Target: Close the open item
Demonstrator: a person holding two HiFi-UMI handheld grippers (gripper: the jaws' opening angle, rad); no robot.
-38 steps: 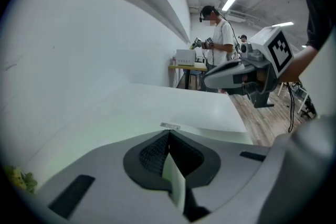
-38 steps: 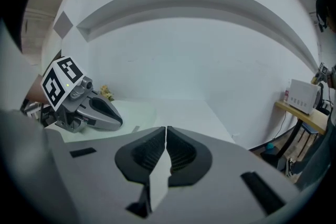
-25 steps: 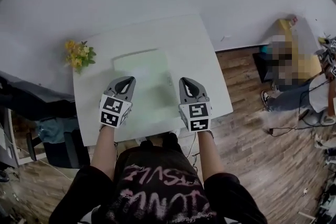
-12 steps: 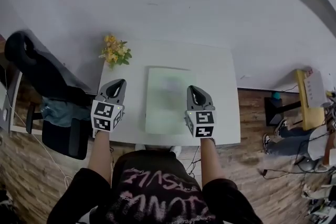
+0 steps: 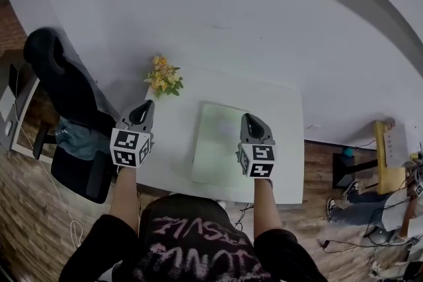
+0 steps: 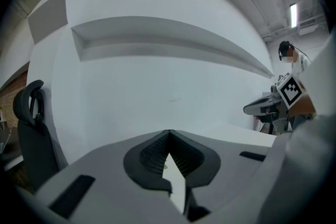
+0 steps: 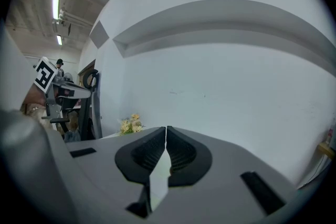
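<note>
A pale green flat rectangular item [image 5: 215, 142] lies on the white table [image 5: 285, 142]; I cannot tell whether it is open or closed. My left gripper [image 5: 142, 109] hangs over the table's left edge, well left of the green item, with its jaws shut on nothing [image 6: 168, 132]. My right gripper [image 5: 250, 120] is raised over the item's right edge, and its jaws also meet at the tips with nothing between them [image 7: 166, 128]. Both gripper views look level at the white wall, so neither shows the green item.
A small bunch of yellow flowers [image 5: 164, 79] stands at the table's far left corner and also shows in the right gripper view [image 7: 131, 124]. A black office chair [image 5: 59, 86] sits left of the table. A wood floor, cables and a yellow stand [image 5: 390, 152] lie to the right.
The head view has swung left, so the table and green item now sit further right and lower. The chair has come into view. Both grippers stay shut and raised.
</note>
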